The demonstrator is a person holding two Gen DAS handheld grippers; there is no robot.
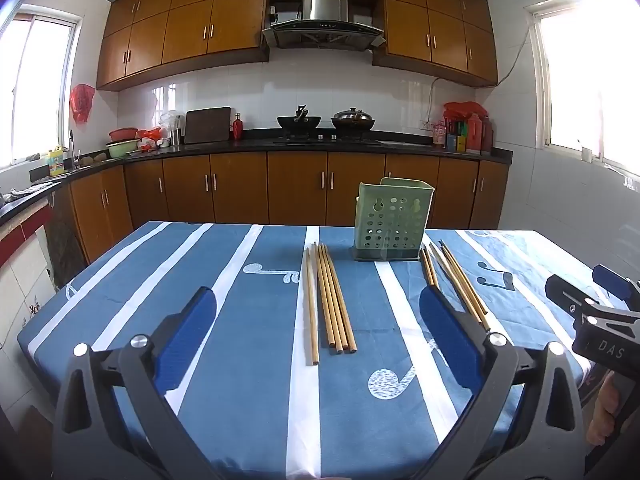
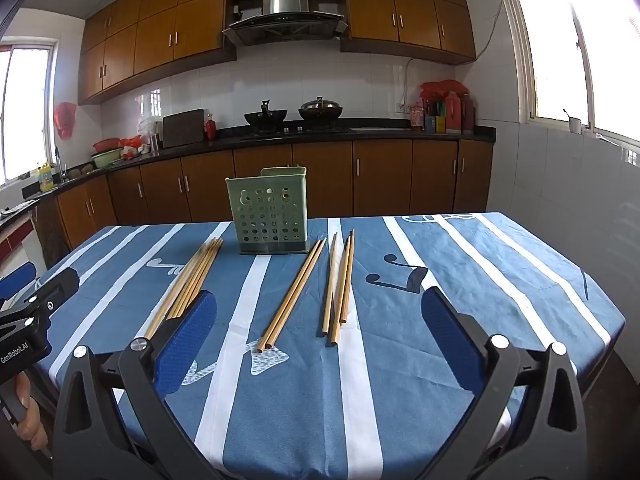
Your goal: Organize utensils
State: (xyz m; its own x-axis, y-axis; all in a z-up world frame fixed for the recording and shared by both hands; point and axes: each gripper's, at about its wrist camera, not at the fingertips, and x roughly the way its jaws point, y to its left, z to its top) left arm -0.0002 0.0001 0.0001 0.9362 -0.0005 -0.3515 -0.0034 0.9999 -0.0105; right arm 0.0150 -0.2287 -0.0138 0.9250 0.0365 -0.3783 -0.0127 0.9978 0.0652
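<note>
While both hand-held grippers hang wide and empty, two chopstick groups lie on the bench

The left bundle of chopsticks (image 1: pixel 330 300) is seen straight ahead of the left hand-held gripper (image 1: pixel 318 318), long axis running away toward the green holder (image 1: pixel 394 218); the right group of chopsticks (image 2: pixel 316 288) is framed likewise by the right hand-held gripper (image 2: pixel 320 316), so each group is judged nearer its own side
</note>
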